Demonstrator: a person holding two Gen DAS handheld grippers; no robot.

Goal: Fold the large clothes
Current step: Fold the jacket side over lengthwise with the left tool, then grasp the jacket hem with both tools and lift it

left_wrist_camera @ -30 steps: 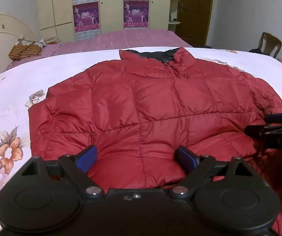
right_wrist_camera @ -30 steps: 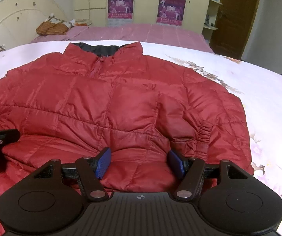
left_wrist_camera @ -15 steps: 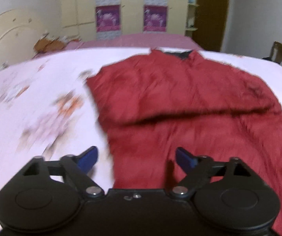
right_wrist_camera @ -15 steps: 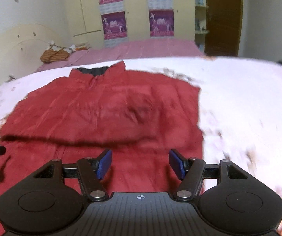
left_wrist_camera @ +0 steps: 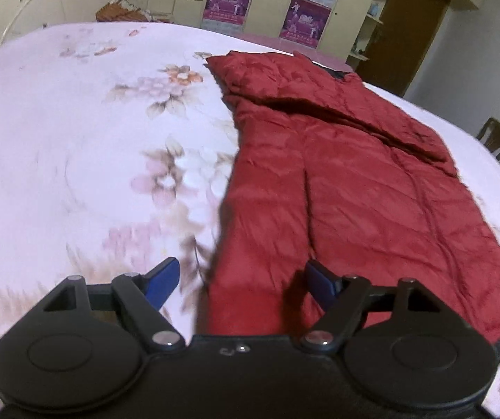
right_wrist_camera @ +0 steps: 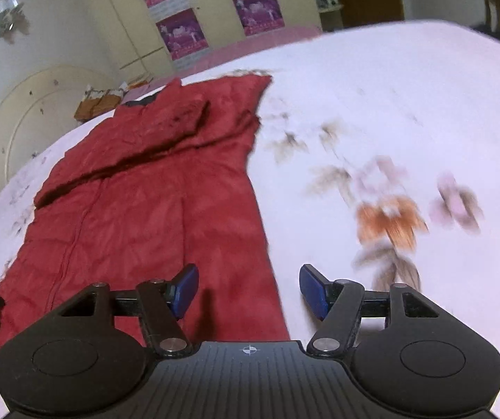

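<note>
Wooden chair (left_wrist_camera: 495, 138) clearer, L view

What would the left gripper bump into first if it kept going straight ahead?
Probably the red jacket: its near left edge lies between the open fingers of the left gripper, with the floral sheet beside it. Depth is hard to judge.

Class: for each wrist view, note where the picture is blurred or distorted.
Left wrist view: floral sheet smeared near the left gripper; fisheye bends the bed edge. Right wrist view: flower prints streaked by motion; red jacket soft.
</note>
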